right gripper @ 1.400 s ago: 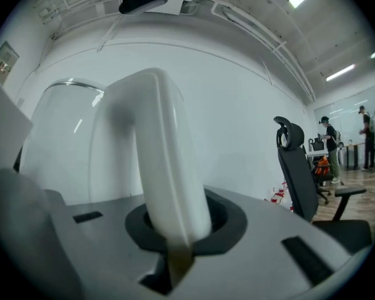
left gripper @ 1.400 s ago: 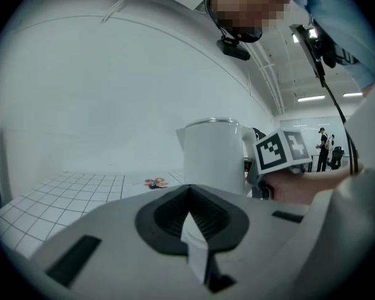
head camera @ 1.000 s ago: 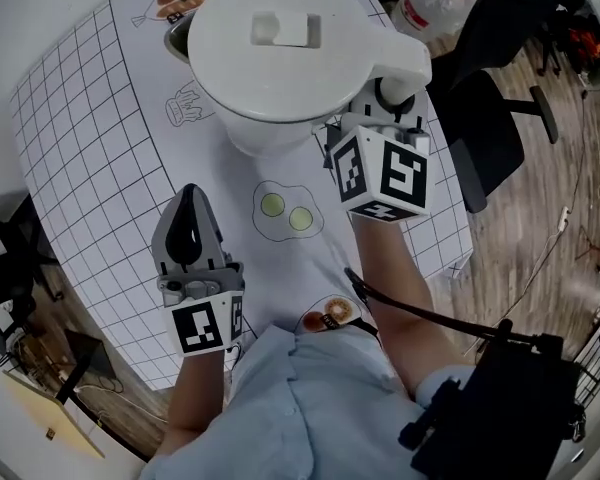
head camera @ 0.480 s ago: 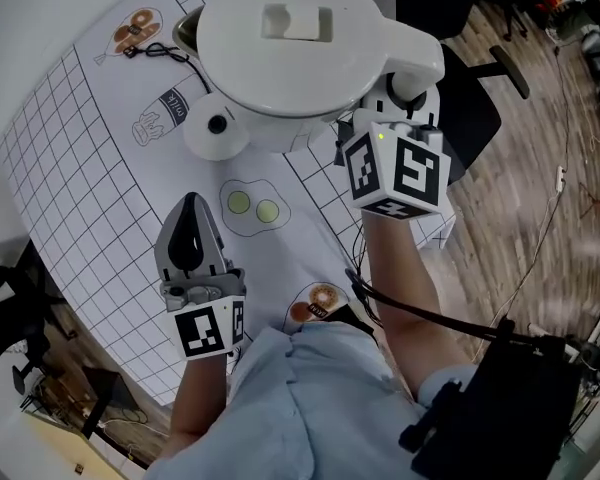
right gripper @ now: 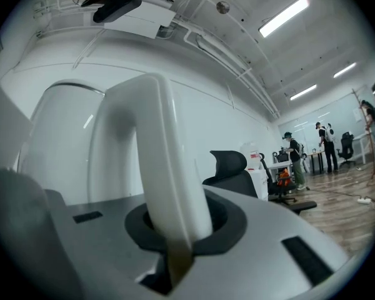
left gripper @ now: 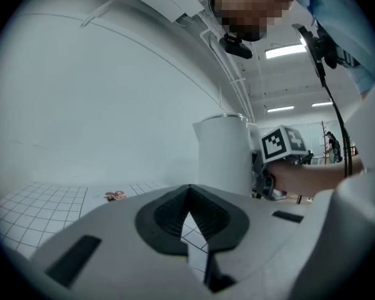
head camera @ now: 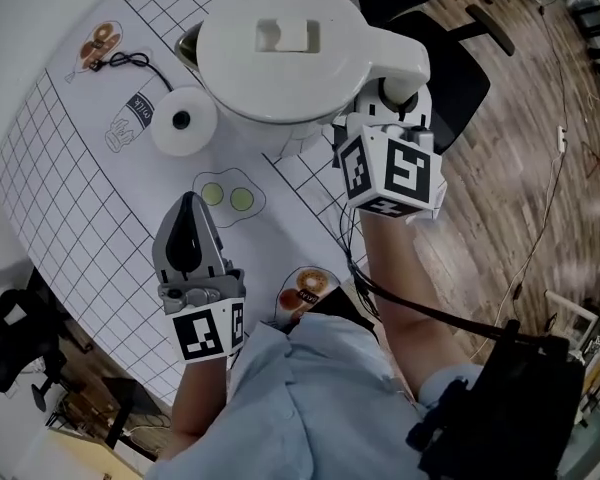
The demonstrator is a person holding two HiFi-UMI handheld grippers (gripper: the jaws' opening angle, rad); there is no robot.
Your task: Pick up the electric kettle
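- Item: electric kettle (head camera: 280,58), white, lid closed. It is held in the air, up and to the right of the power base (head camera: 183,120) as the head view shows it, and no longer seated on it.
- Right gripper (head camera: 395,98): jaws clamped narrow on the kettle's handle (right gripper: 156,161), on its downward stretch. It sits on the far side of the kettle from the power base.
- Left gripper (head camera: 187,200): jaws together and nothing in them. It is nearer the person than the power base and well apart from it.
- Power base: white disc with a dark centre, flat on the grid mat (head camera: 70,168). Its cord (head camera: 130,61) trails off on the side away from the person.
- Handling: the body hangs to one side of the grip and will likely want to swing. Keep the clamp firm, the kettle upright and the carry slow, clear of the power base and cord.
- Change: a second ago the kettle's body covered the power base. Half a second ago the base showed partly. Now it lies fully uncovered, the kettle and right gripper having shifted right of it. The left gripper remains shut.
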